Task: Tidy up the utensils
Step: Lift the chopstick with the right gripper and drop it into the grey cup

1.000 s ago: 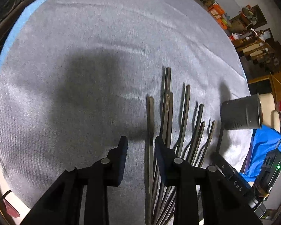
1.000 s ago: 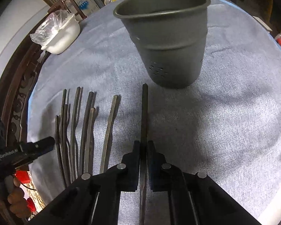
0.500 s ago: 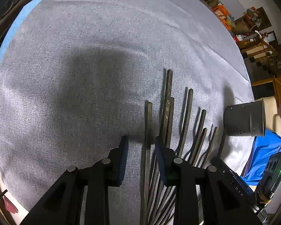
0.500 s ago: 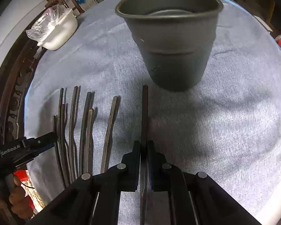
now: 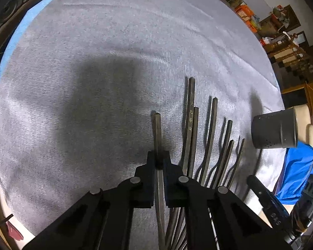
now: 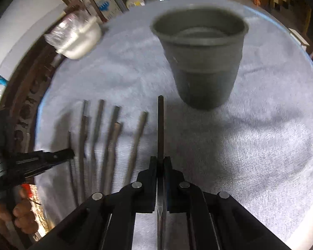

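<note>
Now each claw (image 5: 158,159) (closed) pinches a chopstick (image 5: 157,129).

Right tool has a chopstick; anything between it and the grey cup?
Nothing visible. The right tool is shut on a chopstick whose tip points toward the grey cup. Only bare grey cloth lies between them. The other chopsticks lie off to the left.

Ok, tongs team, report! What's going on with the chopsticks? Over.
Left tongs shut on one chopstick. Right tongs shut on another chopstick, holder cup just ahead. Nothing in the way.
</note>
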{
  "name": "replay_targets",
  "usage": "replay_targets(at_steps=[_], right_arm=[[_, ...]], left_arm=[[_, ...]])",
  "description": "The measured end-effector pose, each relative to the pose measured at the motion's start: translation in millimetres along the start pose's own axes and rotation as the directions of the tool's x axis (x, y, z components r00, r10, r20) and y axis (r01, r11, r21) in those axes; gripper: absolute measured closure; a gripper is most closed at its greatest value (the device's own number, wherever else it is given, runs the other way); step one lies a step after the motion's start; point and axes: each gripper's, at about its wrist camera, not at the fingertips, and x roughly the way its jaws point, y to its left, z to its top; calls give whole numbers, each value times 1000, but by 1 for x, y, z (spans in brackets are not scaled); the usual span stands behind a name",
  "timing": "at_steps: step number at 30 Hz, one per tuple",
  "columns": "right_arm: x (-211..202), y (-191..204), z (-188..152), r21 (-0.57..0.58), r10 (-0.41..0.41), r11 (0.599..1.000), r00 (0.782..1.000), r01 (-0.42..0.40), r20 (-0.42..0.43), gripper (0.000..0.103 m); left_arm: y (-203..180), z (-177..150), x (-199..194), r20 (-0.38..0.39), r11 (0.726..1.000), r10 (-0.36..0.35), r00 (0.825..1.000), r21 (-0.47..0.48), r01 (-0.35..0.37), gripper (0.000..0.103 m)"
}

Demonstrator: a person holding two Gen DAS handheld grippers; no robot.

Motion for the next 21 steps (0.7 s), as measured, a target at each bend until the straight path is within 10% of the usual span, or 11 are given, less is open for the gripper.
replay_targets(at_steps=[21], right_arm=[[-143,7,7,-105,181,983,904,-153,386,96]], left_arm=[[-51,-29,-151,312,974,-140,940,216,73,98]])
